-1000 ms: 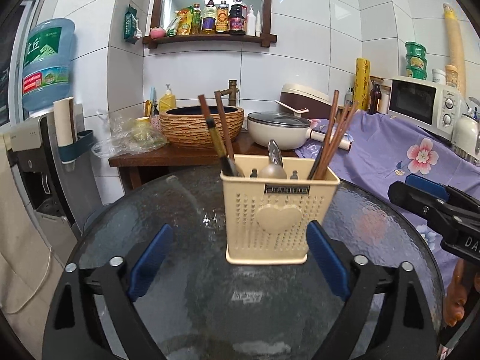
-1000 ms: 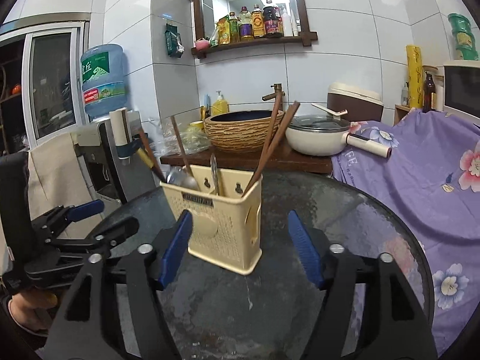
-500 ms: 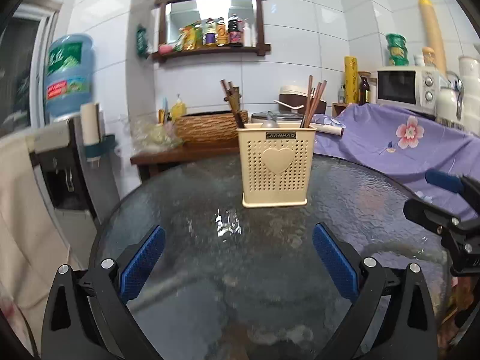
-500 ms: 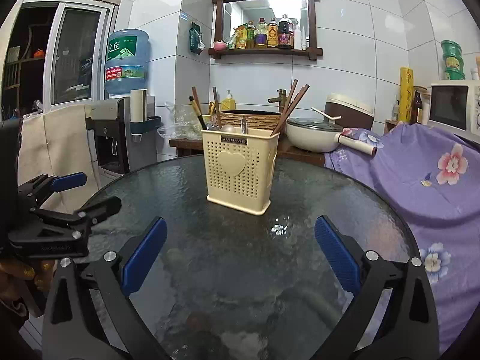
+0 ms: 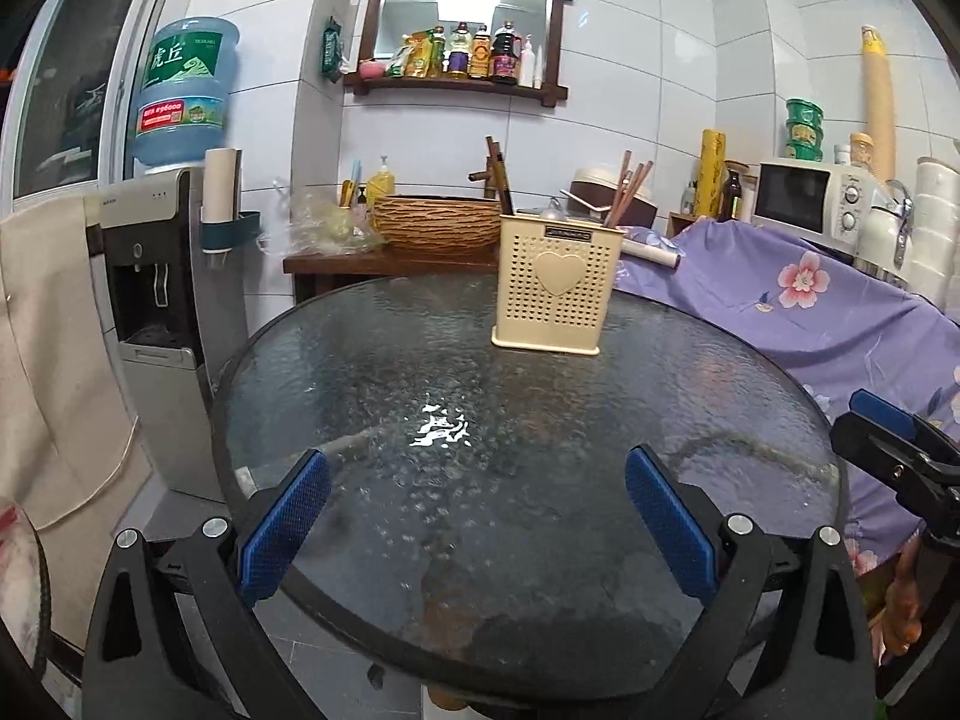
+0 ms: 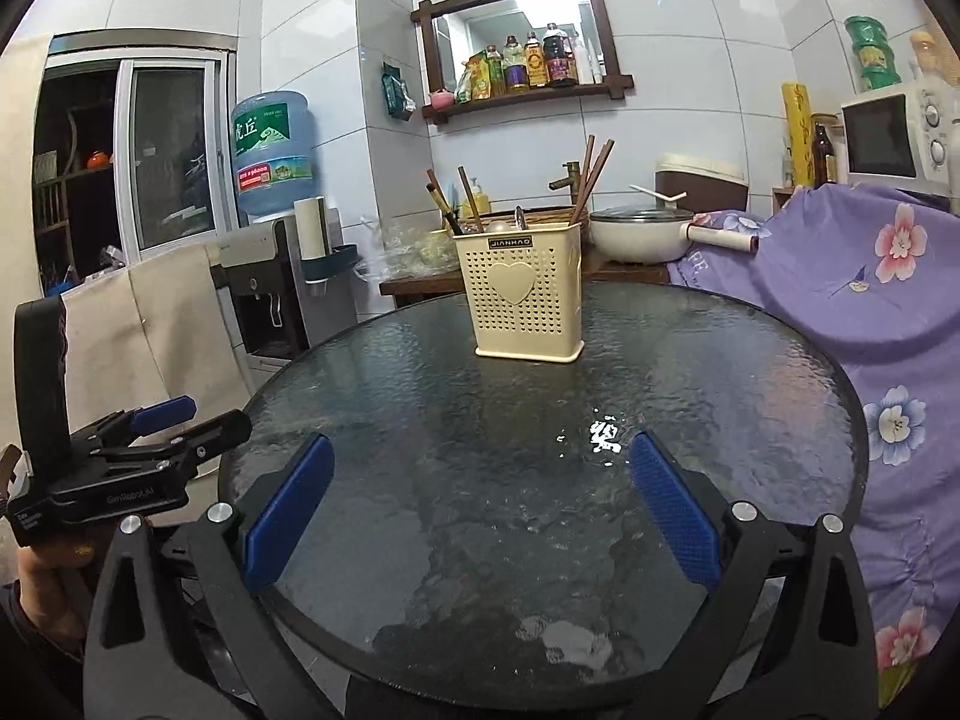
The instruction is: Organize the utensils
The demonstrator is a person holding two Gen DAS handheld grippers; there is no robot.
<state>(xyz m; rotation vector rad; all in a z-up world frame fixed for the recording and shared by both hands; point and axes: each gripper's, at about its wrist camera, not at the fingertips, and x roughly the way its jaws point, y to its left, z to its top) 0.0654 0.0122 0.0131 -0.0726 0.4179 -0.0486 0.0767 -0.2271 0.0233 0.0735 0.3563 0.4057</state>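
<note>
Left hand-held gripper and right hand-held gripper: both spread wide, nothing between the blue pads. Cream perforated plastic utensil caddy stands upright on the far part of the round dark glass tabletop, chopsticks inside. Only the right view shows its spoon. Versus a second ago, both have pulled back, the caddy now well clear.

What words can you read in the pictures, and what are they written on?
"JIANHAO": black plate on the cream utensil holder.
"虎丘": green label on the blue water jug.
"GenRobot.AI", faintly: side of the left gripper.
Shelf bottle labels and jug's red band: too small to read.
</note>
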